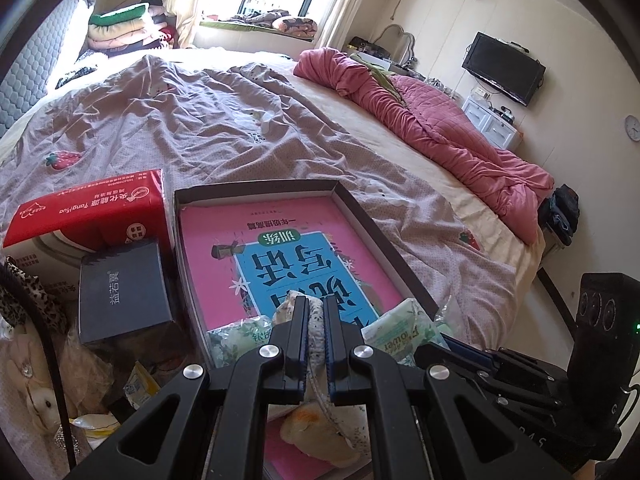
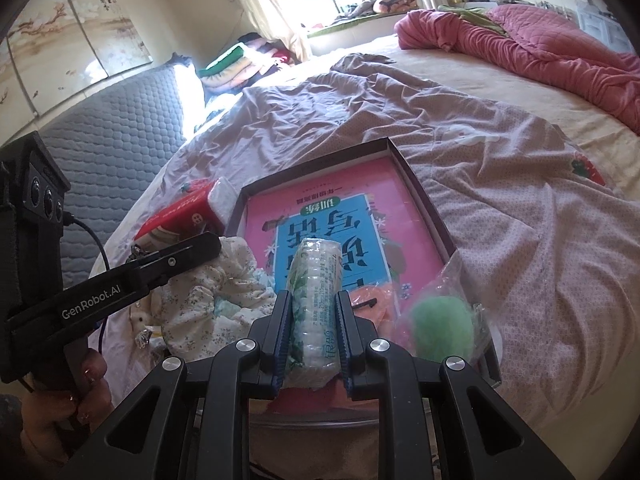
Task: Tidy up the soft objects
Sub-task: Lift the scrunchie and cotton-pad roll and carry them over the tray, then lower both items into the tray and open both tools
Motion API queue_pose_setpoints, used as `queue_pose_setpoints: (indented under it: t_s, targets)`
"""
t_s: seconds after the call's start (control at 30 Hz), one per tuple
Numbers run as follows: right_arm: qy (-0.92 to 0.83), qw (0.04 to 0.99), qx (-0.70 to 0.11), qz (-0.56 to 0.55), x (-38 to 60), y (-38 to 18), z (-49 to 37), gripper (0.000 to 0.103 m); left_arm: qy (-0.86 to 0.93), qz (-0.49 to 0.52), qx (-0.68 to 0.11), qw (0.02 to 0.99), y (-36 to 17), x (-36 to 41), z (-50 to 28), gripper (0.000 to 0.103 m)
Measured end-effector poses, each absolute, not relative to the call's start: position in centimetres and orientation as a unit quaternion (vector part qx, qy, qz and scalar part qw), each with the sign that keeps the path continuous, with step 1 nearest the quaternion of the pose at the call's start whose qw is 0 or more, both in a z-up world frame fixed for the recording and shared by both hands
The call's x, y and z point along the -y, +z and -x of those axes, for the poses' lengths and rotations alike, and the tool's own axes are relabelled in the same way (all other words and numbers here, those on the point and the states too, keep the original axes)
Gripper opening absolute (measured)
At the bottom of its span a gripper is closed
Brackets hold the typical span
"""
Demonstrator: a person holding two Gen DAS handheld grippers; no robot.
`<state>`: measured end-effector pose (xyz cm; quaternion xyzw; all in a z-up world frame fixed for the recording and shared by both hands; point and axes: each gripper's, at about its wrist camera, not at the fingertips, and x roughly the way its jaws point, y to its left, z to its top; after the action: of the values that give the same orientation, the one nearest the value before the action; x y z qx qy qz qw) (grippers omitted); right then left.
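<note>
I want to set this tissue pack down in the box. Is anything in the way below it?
Partly. The right gripper holds the tissue pack over the box's near end, where an orange item and a bagged green ball lie. Farther in, only the book covers the bottom.
</note>
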<state>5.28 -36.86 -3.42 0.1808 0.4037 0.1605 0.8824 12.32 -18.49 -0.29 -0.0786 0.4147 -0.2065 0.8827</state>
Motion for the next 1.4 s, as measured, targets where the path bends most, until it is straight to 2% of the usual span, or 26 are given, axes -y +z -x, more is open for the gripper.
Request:
queue_pose_setpoints:
  t_s: [0.53,0.67,1.1,1.27,1.4]
  targets:
    - [0.117,0.897,-0.416,-0.094,36.2,-4.6,-5.7,0.024,-0.194,0.049,-0.438,0.877,-2.3,18.8,-12.0,0.007]
    - [0.108,0.897,-0.42,-0.085,36.2,-4.8,-5.8,0.03,-0.194,0.049,-0.444,0.874,-2.6,18.6,-12.0,0.007]
    - [0.085,0.903,-0.416,-0.064,36.4,-4.5,-5.6,0.034,-0.192,0.05,-0.454,0.869,-3.3,18.4,-12.1,0.008]
    - [0.078,0.908,-0.407,-0.067,36.7,-4.1,-5.4,0.047,-0.191,0.048,-0.458,0.867,-3.6,18.4,-12.0,0.007]
    - [0.069,0.912,-0.401,-0.059,36.7,-3.7,-5.3,0.051,-0.193,0.051,-0.461,0.864,-3.7,18.3,-11.9,0.008]
